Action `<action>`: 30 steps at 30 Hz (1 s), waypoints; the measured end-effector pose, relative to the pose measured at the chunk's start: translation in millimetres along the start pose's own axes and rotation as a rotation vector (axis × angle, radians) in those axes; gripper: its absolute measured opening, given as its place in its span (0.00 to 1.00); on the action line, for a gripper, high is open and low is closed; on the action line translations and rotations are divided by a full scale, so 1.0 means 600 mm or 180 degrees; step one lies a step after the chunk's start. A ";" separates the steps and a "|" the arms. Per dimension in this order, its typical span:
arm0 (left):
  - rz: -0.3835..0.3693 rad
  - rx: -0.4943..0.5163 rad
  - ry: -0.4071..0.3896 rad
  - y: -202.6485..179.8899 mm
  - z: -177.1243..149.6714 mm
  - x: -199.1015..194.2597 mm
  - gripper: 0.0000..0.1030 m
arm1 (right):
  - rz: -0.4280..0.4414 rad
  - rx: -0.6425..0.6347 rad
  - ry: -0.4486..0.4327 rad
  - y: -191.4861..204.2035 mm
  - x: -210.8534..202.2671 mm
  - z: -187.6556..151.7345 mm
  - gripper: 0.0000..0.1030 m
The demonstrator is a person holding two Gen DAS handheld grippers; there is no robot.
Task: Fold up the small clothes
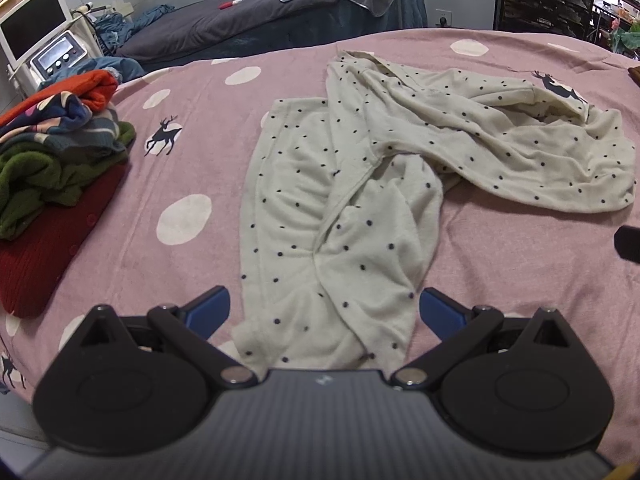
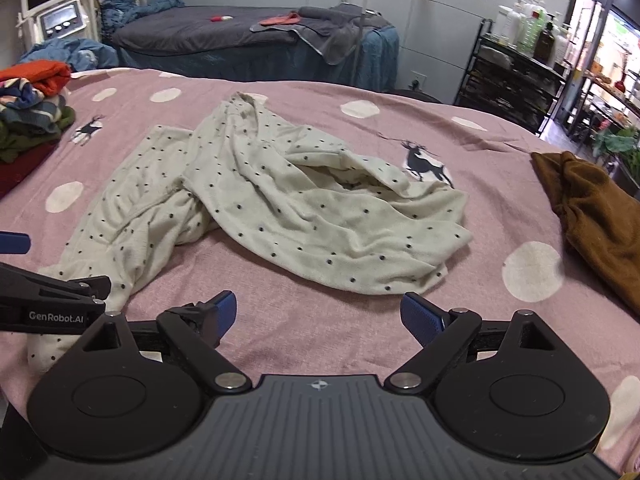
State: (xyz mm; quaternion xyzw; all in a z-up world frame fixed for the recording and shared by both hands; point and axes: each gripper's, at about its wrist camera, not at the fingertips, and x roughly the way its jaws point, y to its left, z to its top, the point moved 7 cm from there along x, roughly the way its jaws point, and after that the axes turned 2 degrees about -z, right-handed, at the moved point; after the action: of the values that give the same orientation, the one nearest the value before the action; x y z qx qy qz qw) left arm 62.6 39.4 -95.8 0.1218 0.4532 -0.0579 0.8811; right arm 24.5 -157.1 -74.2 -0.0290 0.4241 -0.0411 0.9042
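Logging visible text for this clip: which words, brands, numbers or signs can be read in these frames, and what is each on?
"GenRobot.AI": white print on the side of the left gripper, seen in the right wrist view.
Machine panel by the monitor: display and knobs show, but any characters are too blurred to read.
Bottles on the black shelf: labels too small to read.
No other text is legible.

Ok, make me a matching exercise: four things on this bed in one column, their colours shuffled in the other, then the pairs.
Things:
1. spotted garment
2. bedsheet
3. crumpled cloth at the right edge
4. bottom item of the left pile

Colours:
A. dark red
B. brown
C. cream with dark dots
D. pink with white spots

Pairs: 1-C, 2-D, 3-B, 4-A
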 end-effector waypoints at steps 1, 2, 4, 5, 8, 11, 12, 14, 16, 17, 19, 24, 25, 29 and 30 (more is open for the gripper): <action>0.0002 0.0038 -0.0023 0.007 0.000 0.003 1.00 | 0.0054 -0.0031 -0.0027 0.001 0.003 0.001 1.00; 0.0004 0.0067 -0.0044 0.013 0.001 0.007 1.00 | 0.0107 -0.0055 -0.0037 0.002 0.008 0.003 1.00; -0.0062 0.0096 -0.0094 0.025 0.000 0.016 1.00 | 0.0209 -0.0073 -0.0008 0.006 0.022 0.006 1.00; -0.0121 0.0084 -0.0088 0.030 -0.002 0.022 0.99 | 0.0266 -0.0097 0.0016 0.012 0.033 0.008 1.00; -0.0351 -0.0034 0.0027 0.038 -0.013 0.042 0.83 | 0.0400 -0.0298 0.0062 0.041 0.065 0.017 1.00; -0.0557 -0.0059 0.0080 0.030 -0.022 0.049 0.71 | 0.0466 -0.0679 0.0045 0.075 0.103 0.024 1.00; -0.0577 -0.0025 0.0061 0.026 -0.022 0.049 0.70 | 0.0469 -0.0802 0.0045 0.085 0.115 0.025 0.97; -0.0527 0.0053 0.0041 0.020 -0.021 0.056 0.70 | 0.0495 -0.1057 0.0009 0.101 0.136 0.029 0.94; -0.0460 0.0086 0.0023 0.019 -0.014 0.067 0.69 | 0.0492 -0.1230 -0.0008 0.109 0.157 0.034 0.86; -0.0482 0.0042 0.0007 0.023 -0.010 0.072 0.68 | 0.0459 -0.1281 -0.0026 0.113 0.167 0.038 0.79; -0.0554 -0.0053 0.0055 0.029 -0.004 0.083 0.56 | 0.0357 -0.1393 -0.0035 0.116 0.190 0.045 0.66; -0.0496 -0.0150 0.0082 0.048 0.000 0.082 0.38 | 0.0217 -0.1167 -0.0197 0.093 0.187 0.066 0.03; -0.0492 -0.0174 0.0087 0.051 0.000 0.080 0.35 | 0.0215 -0.1029 -0.0302 0.081 0.167 0.073 0.03; -0.0535 -0.0203 0.0070 0.054 0.006 0.070 0.35 | 0.0294 -0.0433 -0.0548 0.000 0.060 0.080 0.03; -0.0527 -0.0183 0.0042 0.052 0.010 0.067 0.36 | 0.0331 -0.0312 -0.0582 -0.022 0.032 0.075 0.02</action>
State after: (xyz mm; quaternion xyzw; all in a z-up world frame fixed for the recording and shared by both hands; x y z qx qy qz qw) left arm 97.4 68.5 -119.9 0.0590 0.4691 -0.1168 0.8734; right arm 70.7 -171.5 -59.0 -0.0547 0.3424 0.0295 0.9375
